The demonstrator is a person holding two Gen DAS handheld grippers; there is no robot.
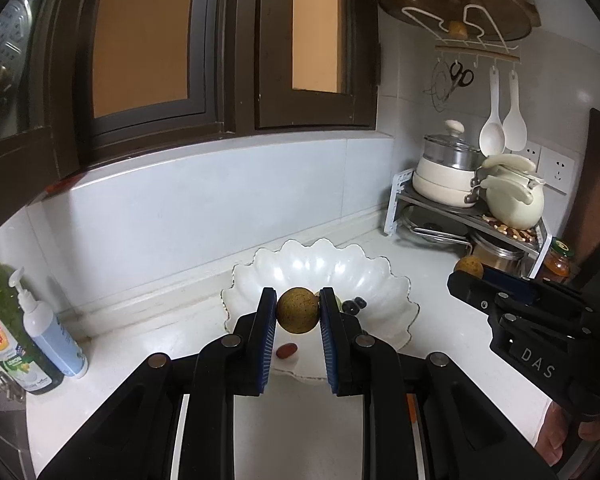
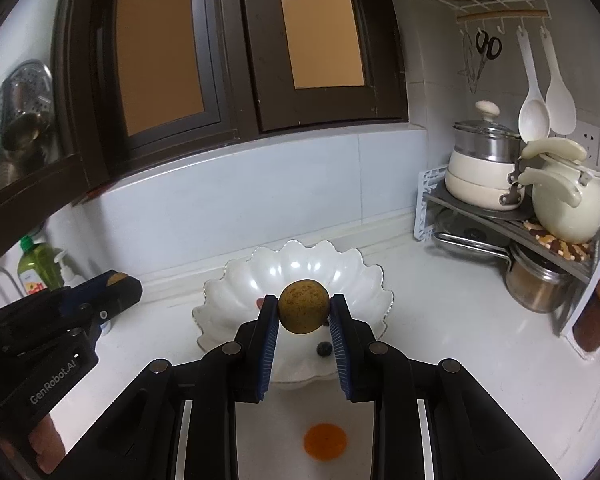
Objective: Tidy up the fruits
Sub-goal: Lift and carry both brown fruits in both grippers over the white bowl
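Observation:
My left gripper [image 1: 298, 309] is shut on a round, speckled brown fruit [image 1: 298, 311], held above the near side of a white scalloped bowl [image 1: 384, 280]. My right gripper [image 2: 304, 310] is shut on a second brown fruit [image 2: 304, 306] over the same bowl [image 2: 228, 280]. The bowl holds a red date [image 1: 287, 350], dark blueberries [image 1: 354, 305] and a bit of green fruit. From the right wrist a blueberry [image 2: 324, 349] and a red piece [image 2: 261, 303] show. Each gripper appears in the other's view: the right one [image 1: 466, 274] and the left one [image 2: 118, 280].
A corner rack [image 1: 472, 216] with cream pots and a kettle stands at the back right, a jar [image 1: 558, 262] beside it. Soap bottles [image 1: 40, 328] stand at the left by the sink. An orange fruit [image 2: 325, 441] lies on the white counter in front of the bowl.

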